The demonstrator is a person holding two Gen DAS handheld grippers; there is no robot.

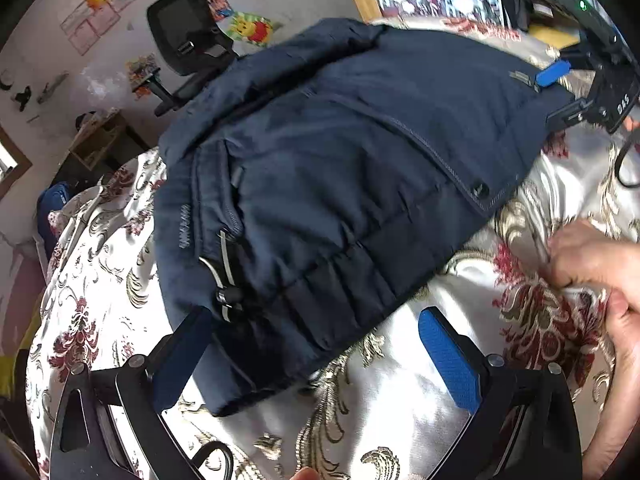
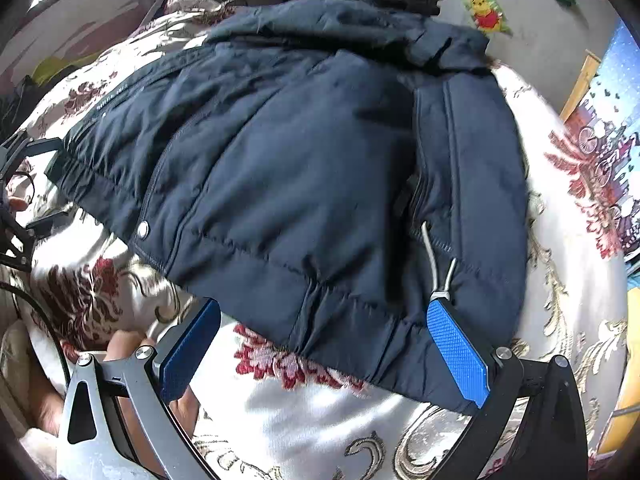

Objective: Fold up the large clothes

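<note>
Left wrist view: navy jacket [image 1: 328, 184] lies flat on the floral bedspread [image 1: 400, 400], its long axis running away from your left gripper [image 1: 316, 360] toward the office chair [image 1: 188, 32]. Hem corner with the drawcord toggle [image 1: 228, 296] sits between your spread fingers; jaws wide apart, holding nothing, left finger just touching cloth. Bare hand [image 1: 592, 264] presses the bedspread, beside the jacket's hem

Right wrist view: jacket [image 2: 304, 168] lies just ahead of your right gripper [image 2: 324, 356], hem nearest. Jaws wide apart, nothing gripped; blue pad [image 2: 460, 352] rests on the hem by the drawcord [image 2: 436, 264]. Your right gripper looks nearer the hem for a next fold
</note>
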